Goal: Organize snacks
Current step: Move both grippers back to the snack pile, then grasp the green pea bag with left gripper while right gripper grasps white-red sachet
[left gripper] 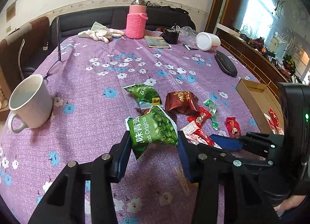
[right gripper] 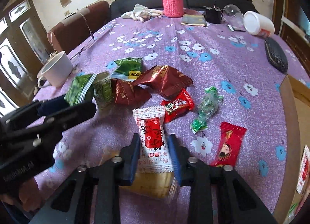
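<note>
A green pea packet (left gripper: 153, 129) hangs just above the purple flowered tablecloth (left gripper: 93, 92), pinched between the blue pads of my left gripper (left gripper: 154, 136). My right gripper (right gripper: 154, 138) is shut on a white-and-red cake packet (right gripper: 152, 132) that lies on the cloth. Each gripper shows in the other's view, the left gripper (right gripper: 79, 103) with the green packet (right gripper: 81, 88) and the right gripper (left gripper: 230, 136) low over the cloth. Loose snacks lie between them: another green packet (left gripper: 145, 94), brown-red packets (right gripper: 164, 80), a small red packet (right gripper: 177, 105), a green candy (right gripper: 207, 105) and a red candy (right gripper: 230, 144).
An open cardboard box (left gripper: 250, 90) with red packets in it stands at the table's right edge. A white mug (left gripper: 31, 101) and glasses (left gripper: 54, 68) sit on the left. A pink bottle (left gripper: 136, 20), gloves (left gripper: 100, 33), a tipped white cup (left gripper: 208, 40) and a black case (left gripper: 225, 65) lie further back.
</note>
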Motion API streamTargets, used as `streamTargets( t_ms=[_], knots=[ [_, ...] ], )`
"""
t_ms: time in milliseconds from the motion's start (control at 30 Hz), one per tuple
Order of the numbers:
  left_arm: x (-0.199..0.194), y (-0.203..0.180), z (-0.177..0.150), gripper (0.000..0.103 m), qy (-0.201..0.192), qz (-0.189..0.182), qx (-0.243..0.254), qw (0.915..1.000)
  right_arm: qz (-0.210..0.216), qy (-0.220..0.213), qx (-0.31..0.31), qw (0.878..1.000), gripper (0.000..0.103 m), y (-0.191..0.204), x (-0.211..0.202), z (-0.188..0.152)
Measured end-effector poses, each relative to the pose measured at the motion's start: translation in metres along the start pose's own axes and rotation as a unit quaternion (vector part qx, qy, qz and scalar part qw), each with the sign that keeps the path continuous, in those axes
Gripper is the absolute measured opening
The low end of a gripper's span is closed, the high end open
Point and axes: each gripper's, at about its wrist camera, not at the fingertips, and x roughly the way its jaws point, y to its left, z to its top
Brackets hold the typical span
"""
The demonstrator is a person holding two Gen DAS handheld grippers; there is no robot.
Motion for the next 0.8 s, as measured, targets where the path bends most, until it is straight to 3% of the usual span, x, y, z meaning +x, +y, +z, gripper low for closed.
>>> streamTargets(
  t_ms=[67,233,433,800],
  knots=[
    [0.000,-0.002,-0.001,0.045,-0.002,-0.001,0.004,1.0000,0.004,-0.016,0.020,1.000,0.023,-0.006,-0.008,-0.005],
    [-0.001,-0.016,-0.004,0.045,-0.011,-0.008,0.022,0.9997,0.037,-0.080,0.064,0.994,0.023,-0.028,-0.035,-0.020],
    [0.002,-0.033,-0.008,0.045,-0.014,-0.014,0.045,0.9988,0.042,-0.118,0.112,0.986,0.023,-0.050,-0.051,-0.019],
    [0.005,-0.044,-0.012,0.045,-0.012,-0.016,0.067,0.9976,0.009,-0.117,0.150,0.982,0.023,-0.071,-0.049,-0.020]
  ],
)
